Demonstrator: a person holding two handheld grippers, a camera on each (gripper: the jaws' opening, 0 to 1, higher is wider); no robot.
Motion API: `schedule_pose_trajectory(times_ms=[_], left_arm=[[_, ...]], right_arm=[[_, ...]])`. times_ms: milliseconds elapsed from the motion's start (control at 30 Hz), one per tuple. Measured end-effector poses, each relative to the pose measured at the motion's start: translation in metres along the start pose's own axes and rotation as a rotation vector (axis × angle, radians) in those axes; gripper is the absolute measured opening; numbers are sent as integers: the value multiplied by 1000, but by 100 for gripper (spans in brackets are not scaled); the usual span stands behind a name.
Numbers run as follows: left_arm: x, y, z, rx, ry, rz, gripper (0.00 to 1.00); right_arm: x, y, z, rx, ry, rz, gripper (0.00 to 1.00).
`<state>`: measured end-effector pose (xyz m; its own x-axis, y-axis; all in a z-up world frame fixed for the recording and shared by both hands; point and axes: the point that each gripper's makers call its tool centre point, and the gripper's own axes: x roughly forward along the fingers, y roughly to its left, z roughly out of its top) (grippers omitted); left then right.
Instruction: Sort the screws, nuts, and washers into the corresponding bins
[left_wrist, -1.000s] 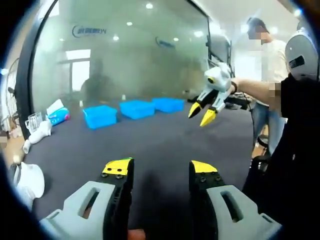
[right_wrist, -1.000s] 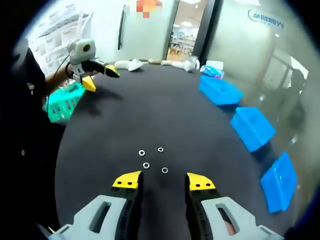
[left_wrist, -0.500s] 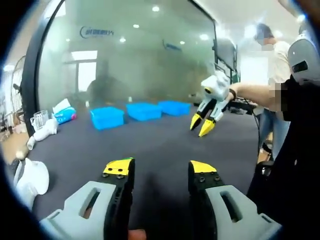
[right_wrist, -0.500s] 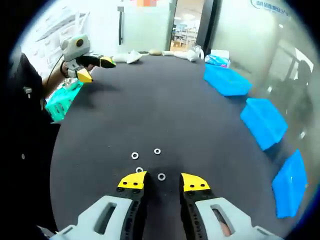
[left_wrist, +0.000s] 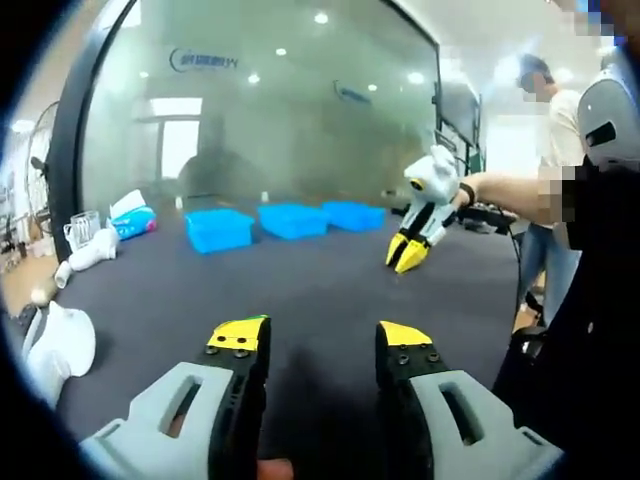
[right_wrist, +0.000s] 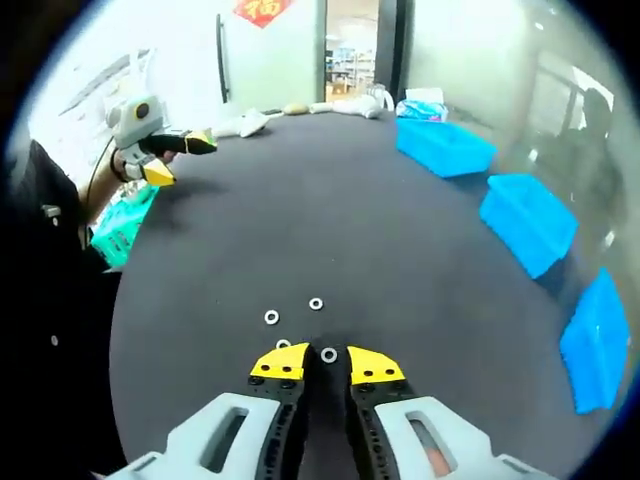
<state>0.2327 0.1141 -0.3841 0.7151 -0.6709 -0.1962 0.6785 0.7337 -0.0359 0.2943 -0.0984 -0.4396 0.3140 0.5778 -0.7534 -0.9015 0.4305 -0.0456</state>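
Several small metal washers (right_wrist: 316, 303) lie on the dark table (right_wrist: 330, 220) just ahead of my right gripper (right_wrist: 321, 364). Its yellow-tipped jaws stand only a narrow gap apart, low over the table, with one washer (right_wrist: 328, 355) right at the gap and nothing held. Three blue bins (right_wrist: 528, 222) line the table's right side. My left gripper (left_wrist: 320, 335) is open and empty above the table. From the left gripper view, the right gripper (left_wrist: 407, 258) points down at the table with its tips nearly together, and the blue bins (left_wrist: 292, 220) stand behind it.
A green basket (right_wrist: 120, 225) sits at the table's left edge, near the left gripper (right_wrist: 182, 158). White bags (right_wrist: 350, 105) and cups (left_wrist: 85, 228) lie at the table's far end. A white object (left_wrist: 60, 345) rests near the left gripper. A person (left_wrist: 555, 120) stands beyond the table.
My right gripper has lowered toward the washers and its jaws have narrowed from wide to a small gap. The left gripper has stayed open and nearly still.
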Motion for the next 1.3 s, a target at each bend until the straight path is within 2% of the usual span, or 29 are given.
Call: schedule_pose_trajectory(times_ms=[100, 433, 867, 1067, 1300], left_arm=[[-1, -1, 0, 1, -3, 1, 41], [-4, 0, 1, 0, -8, 8, 41], [-5, -3, 8, 4, -26, 8, 41], [-4, -5, 12, 6, -35, 8, 41], [-2, -5, 16, 4, -45, 11, 41]], right_arm=[[-1, -1, 0, 10, -4, -3, 4], [-3, 1, -2, 19, -30, -26, 3], [-24, 8, -6, 62, -111, -66, 3], [-43, 10, -4, 85, -183, -106, 3], [-71, 11, -6, 141, -304, -191, 3]])
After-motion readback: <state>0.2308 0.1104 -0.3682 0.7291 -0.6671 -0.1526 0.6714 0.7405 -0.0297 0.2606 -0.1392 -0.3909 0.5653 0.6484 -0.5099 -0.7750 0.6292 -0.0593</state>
